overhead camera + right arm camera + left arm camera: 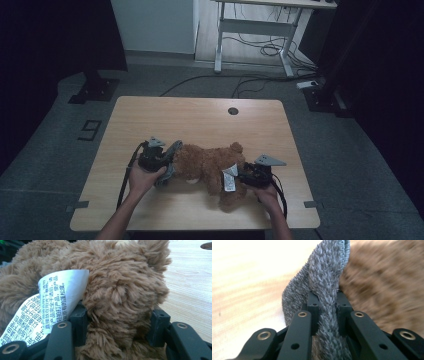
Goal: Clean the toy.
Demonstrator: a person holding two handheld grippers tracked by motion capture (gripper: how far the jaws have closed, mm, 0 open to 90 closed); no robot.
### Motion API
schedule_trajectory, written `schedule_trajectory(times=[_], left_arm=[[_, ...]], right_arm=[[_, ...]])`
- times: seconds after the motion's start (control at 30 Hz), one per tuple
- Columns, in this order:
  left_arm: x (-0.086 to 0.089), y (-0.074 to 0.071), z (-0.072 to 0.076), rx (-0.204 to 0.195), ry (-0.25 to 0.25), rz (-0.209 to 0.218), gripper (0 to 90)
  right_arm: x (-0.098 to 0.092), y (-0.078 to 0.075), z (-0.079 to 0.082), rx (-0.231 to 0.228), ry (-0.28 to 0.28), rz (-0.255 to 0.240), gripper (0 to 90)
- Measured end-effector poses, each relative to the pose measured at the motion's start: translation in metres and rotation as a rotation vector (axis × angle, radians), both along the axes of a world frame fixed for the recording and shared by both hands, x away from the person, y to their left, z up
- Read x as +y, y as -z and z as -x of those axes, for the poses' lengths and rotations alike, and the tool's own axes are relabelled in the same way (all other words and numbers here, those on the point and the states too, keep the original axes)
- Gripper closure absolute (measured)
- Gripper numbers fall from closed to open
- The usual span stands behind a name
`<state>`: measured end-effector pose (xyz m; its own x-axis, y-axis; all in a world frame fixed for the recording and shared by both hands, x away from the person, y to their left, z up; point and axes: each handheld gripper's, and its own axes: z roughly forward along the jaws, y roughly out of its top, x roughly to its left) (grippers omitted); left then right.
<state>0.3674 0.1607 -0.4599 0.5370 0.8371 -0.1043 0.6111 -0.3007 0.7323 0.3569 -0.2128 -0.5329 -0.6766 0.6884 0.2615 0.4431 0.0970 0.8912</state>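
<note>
High view sits above the person's side, looks fwd and down over the whole bench (200, 115), fairly far off. Left gripper view rides its gripper, looks along the jaws, v. close on grey cloth (325, 285) w/ brown plush toy (387, 282) behind. Right gripper view, same setup, close on toy plus its white label (62, 290). All three share the toy and bench top.

Cloth (172, 159) left of teddy (210, 165)
</note>
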Motion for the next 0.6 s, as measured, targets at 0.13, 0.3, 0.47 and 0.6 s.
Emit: schedule_trajectory(times=[0.13, 0.3, 0.47, 0.6], left_arm=[[-0.017, -0.022, 0.006, -0.057, 0.046, 0.014, 78.2], [-0.063, -0.046, 0.013, -0.103, 0.159, 0.022, 78.2], [-0.121, -0.048, 0.014, -0.095, 0.259, 0.005, 78.1], [-0.162, -0.04, 0.013, -0.072, 0.314, -0.014, 78.1]], right_arm=[[0.0, 0.0, 0.0, 0.0, 0.001, -0.001, 45.9], [0.0, 0.0, 0.0, 0.0, 0.003, -0.002, 45.9], [0.001, 0.0, 0.001, -0.002, 0.005, -0.001, 45.9], [0.001, 0.0, 0.001, -0.001, 0.003, 0.0, 46.0]])
